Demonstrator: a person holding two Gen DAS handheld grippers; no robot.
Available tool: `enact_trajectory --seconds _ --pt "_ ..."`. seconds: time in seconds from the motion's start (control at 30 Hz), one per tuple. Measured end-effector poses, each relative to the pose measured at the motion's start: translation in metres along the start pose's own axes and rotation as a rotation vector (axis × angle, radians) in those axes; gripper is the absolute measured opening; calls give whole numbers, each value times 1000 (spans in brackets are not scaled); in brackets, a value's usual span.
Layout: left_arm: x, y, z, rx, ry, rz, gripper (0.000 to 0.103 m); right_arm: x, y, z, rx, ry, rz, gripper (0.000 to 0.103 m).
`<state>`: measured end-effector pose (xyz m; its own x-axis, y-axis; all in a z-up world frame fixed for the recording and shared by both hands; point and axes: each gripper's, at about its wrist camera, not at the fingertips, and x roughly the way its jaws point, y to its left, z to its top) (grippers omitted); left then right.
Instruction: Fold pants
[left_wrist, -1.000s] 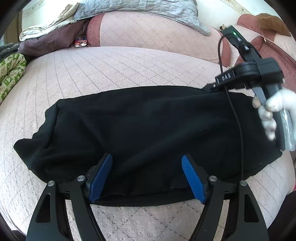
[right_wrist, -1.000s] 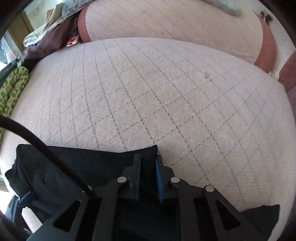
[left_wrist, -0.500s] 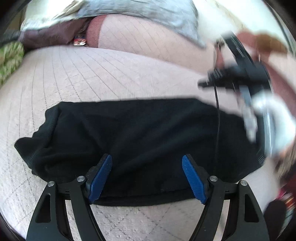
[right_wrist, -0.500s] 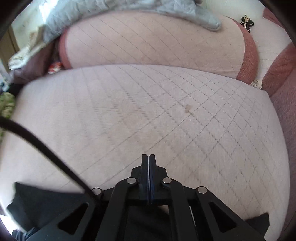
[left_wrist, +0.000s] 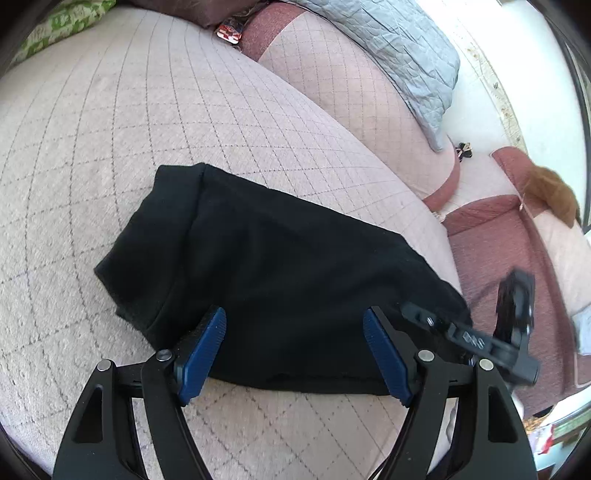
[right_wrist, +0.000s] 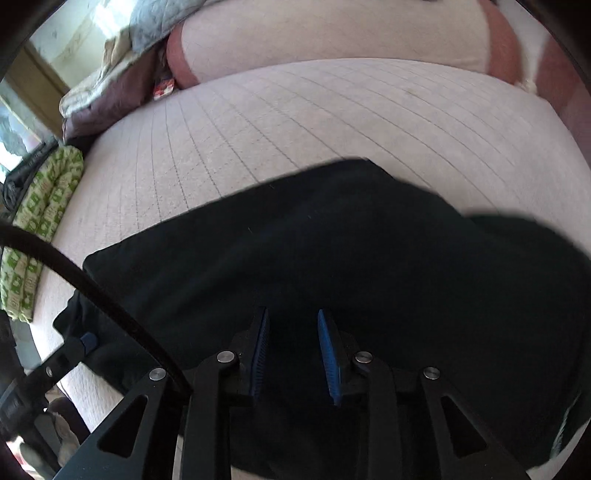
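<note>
Pants (left_wrist: 280, 280), black and folded into a compact bundle, lie on the quilted pink cushion (left_wrist: 110, 129) toward its near right corner, probably laid flat so the fold keeps. The left gripper (left_wrist: 295, 350) hovers at the bundle's near edge, fingers spread wide and holding nothing. The right gripper (right_wrist: 293, 354) hangs above the cloth, fingers partly apart, empty. A grey blanket (left_wrist: 388, 48) drapes the far backrest.

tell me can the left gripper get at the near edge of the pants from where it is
Probably yes: the left gripper is open, the black pants lie right between its fingers, nothing in between.
</note>
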<state>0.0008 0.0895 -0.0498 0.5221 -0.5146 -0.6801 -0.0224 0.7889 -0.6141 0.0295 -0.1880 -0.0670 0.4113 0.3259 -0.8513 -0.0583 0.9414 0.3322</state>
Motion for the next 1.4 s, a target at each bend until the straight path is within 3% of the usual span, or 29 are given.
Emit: enact_trajectory --seconds 0.07,0.13,0.2,0.27,0.3,0.33,0.37,0.43,0.47,0.5,0.53,0.57,0.6,0.63,0.73,0.8,0.97,1.07,1.1,1.27,1.4 --pt "1 5 -1 -22 12 -20 77 -15 -18 -13 62 -19 50 29" --pt "-1 4 -1 -19 5 -15 77 -34 -45 -31 125 -57 2 43" --pt "0 -1 -4 5 -5 9 77 -55 -84 -55 207 -104 -70 43" --pt "1 -8 -8 44 -17 44 77 -83 -129 -84 335 -165 -74 28" --pt "1 -12 -10 64 -23 59 77 -92 -144 -94 390 -183 -65 15" --pt "1 -15 -12 85 -30 69 77 -107 -169 -109 484 -203 -123 10" --pt "0 -18 -13 100 -35 75 77 -116 -182 -117 531 -228 -117 3" --pt "-9 -20 -17 120 -46 61 77 -127 -191 -124 554 -230 -65 0" --pt "-17 -19 -18 120 -59 42 77 -132 -187 -124 532 -232 -96 0" --pt "-27 -17 -19 113 -81 23 77 -138 -173 -122 463 -244 -173 2" --pt "-40 -11 -19 96 -119 14 77 -142 -157 -118 392 -252 -221 15" --pt "-53 -3 -18 73 -157 22 77 -145 -153 -116 358 -258 -227 24" --pt "-64 7 -17 43 -189 48 77 -150 -143 -113 317 -271 -209 39" --pt "-73 21 -14 1 -214 96 77 -151 -129 -108 282 -281 -175 44" --pt "-86 65 -10 -131 -209 161 76 -135 -87 -85 199 -270 -100 44" --pt "-91 82 -11 -204 -202 127 76 -122 -54 -71 119 -241 -47 44" --pt "-86 78 -19 -177 -170 83 76 -82 36 -50 -65 -149 87 45" --pt "-91 80 -23 -210 -174 90 76 -55 94 -45 -171 -78 147 52" --pt "-91 82 -20 -225 -182 92 76 -46 111 -42 -209 -52 147 57" --pt "-109 97 -6 -290 -275 145 76 16 199 -42 -403 55 65 59" --pt "-118 111 -1 -328 -289 156 76 51 236 -31 -453 93 24 59"
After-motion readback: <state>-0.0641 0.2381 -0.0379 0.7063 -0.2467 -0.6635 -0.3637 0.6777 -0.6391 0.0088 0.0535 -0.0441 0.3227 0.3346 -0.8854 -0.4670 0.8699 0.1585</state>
